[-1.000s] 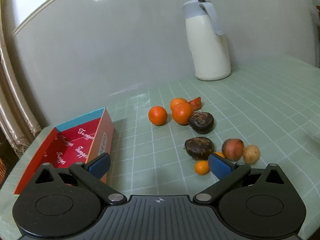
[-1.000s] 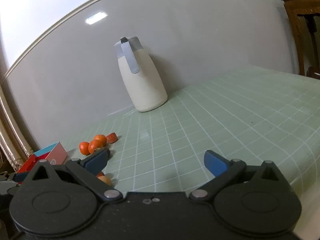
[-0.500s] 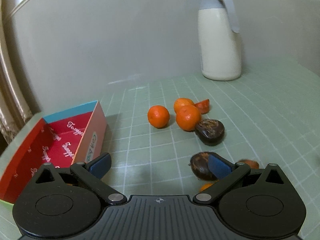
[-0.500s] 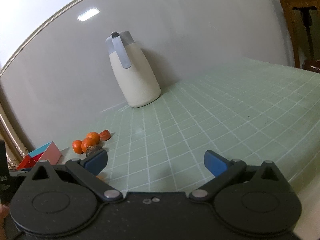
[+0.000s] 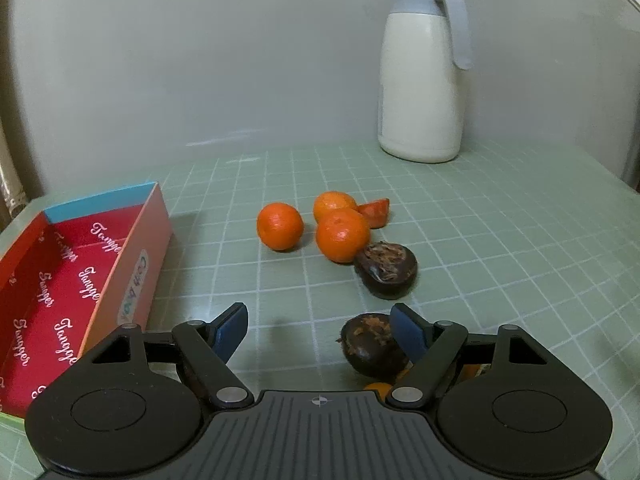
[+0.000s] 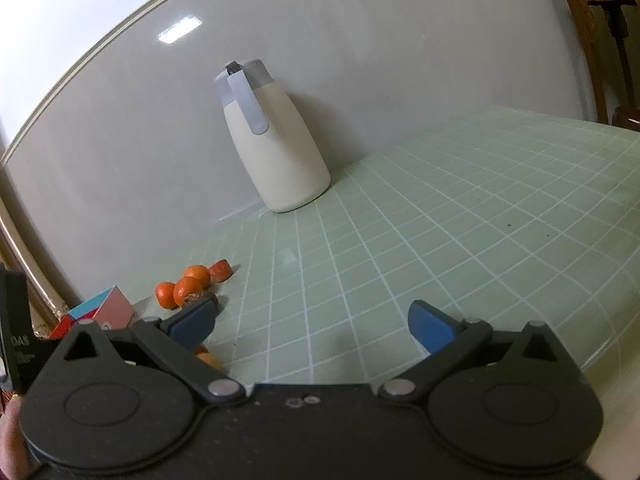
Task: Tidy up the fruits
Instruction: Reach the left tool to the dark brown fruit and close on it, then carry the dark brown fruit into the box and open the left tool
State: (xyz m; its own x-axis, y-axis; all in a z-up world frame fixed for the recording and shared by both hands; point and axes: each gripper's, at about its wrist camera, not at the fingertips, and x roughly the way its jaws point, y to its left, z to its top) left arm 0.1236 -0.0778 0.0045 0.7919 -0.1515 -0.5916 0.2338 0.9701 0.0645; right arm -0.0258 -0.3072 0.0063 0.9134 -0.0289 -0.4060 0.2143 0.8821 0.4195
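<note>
Low over the green gridded tablecloth (image 5: 480, 240), left gripper (image 5: 320, 330) pointed down at the fruit, jaws closing, still parted. Between them, hard against the right-hand blue pad (image 5: 406, 334), a dark brown fruit (image 5: 370, 346); far pad (image 5: 232, 328) well clear of it, so not yet clamped. Just behind that fruit, partly hidden by the gripper's linkage, small orange pieces (image 5: 378, 388). Farther on, a second dark fruit (image 5: 386, 274) touching the nearest of three tangerines (image 5: 342, 234); another tangerine (image 5: 280, 226) just to the left, a third (image 5: 334, 206) behind, with a red-orange wedge (image 5: 376, 212) beside it. At left, an open red box (image 5: 132, 240) with a blue end wall and white lettering inside, standing apart from the fruit. By the wall, a cream jug (image 5: 420, 80) with a grey lid and handle. Right gripper (image 6: 312, 322) held above bare cloth, jaws wide, nothing between them; same tangerine cluster (image 6: 188, 286) seen off to its left. At the lower left edge there, part of a hand (image 6: 12, 436).
</note>
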